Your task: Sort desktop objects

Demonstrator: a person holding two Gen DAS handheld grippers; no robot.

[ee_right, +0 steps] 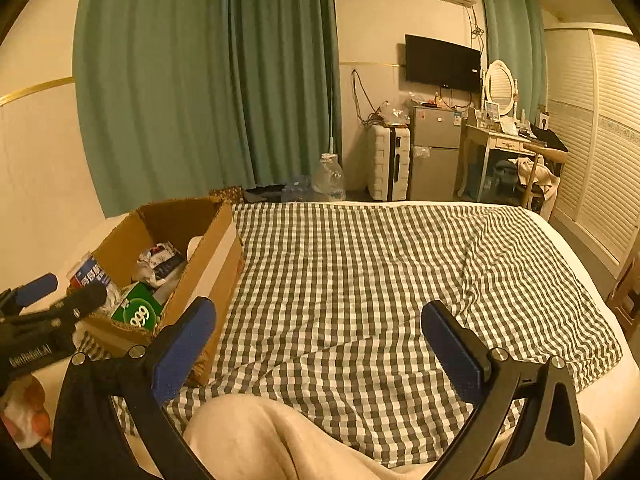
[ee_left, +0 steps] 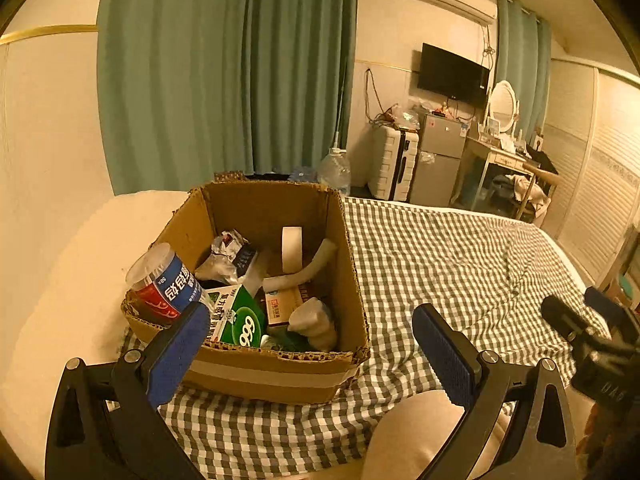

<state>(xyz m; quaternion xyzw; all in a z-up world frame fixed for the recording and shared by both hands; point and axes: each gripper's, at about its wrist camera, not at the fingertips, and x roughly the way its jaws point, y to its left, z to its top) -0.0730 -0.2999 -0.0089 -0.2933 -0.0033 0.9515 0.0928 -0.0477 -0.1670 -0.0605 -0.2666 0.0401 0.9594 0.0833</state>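
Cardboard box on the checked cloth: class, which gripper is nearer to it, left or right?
Left. The left gripper is open right at the cardboard box, one finger by its near corner. The right gripper, also open, hangs over bare checked cloth beside the box.

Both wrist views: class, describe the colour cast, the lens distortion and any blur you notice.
Left wrist: warm orange cast, fisheye bending the walls, cardboard box fairly sharp, right gripper soft at the edge. Right wrist: same cast, dark corners, checked cloth sharp.
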